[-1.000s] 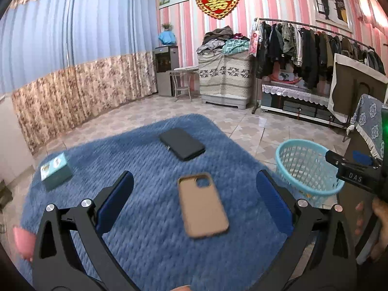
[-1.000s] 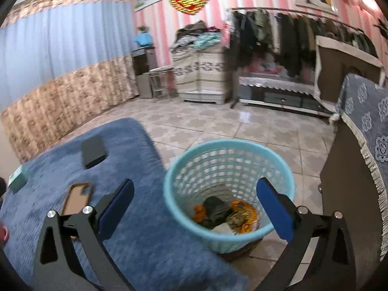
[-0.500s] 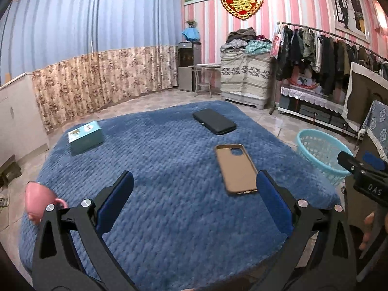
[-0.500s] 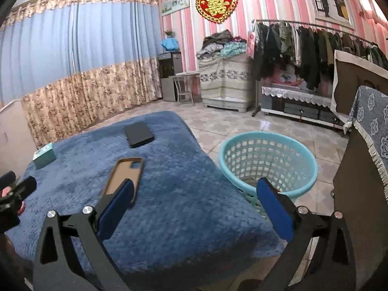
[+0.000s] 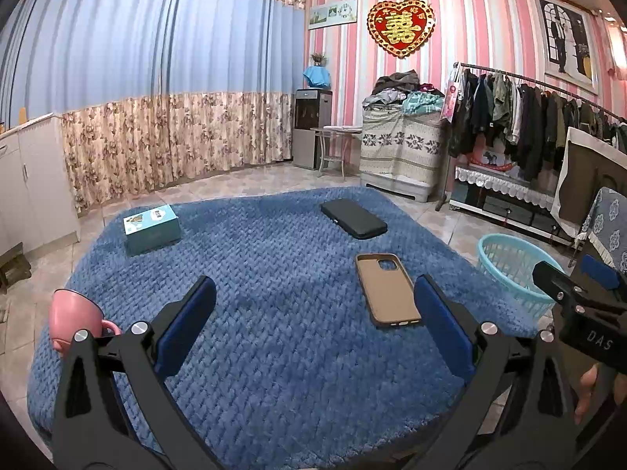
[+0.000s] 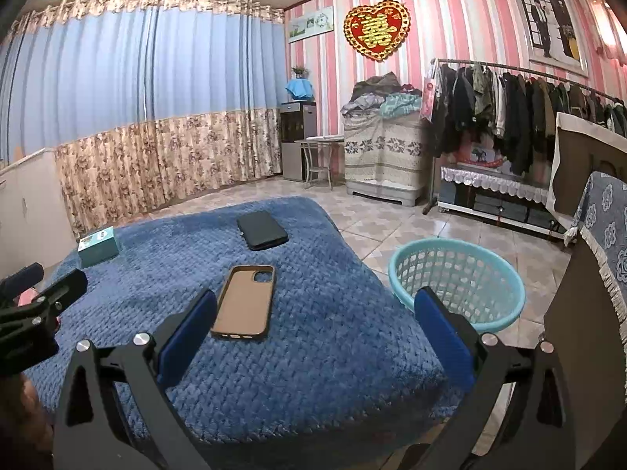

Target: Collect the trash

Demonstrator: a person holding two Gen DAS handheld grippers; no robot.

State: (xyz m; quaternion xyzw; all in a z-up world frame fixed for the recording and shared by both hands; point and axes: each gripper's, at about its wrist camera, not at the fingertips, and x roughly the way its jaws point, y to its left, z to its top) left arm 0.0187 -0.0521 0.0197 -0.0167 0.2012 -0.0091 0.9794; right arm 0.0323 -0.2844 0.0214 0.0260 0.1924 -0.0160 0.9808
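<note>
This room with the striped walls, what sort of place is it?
Most likely a lived-in bedroom at home: a long metal rack crowded with dark hanging coats, a red and gold heart-shaped wall ornament, and a quilted blue blanket over what looks like a bed.

We are looking out along both pairs of fingers, from just above the near edge of the blue quilted cover (image 5: 274, 274) toward the pink striped wall (image 5: 490, 31). Our left view is sitting further left — our right view is facing more toward the teal basket (image 6: 456, 274). Both are sharing the tan phone case (image 5: 388, 290) and the black case (image 6: 261, 230).
</note>
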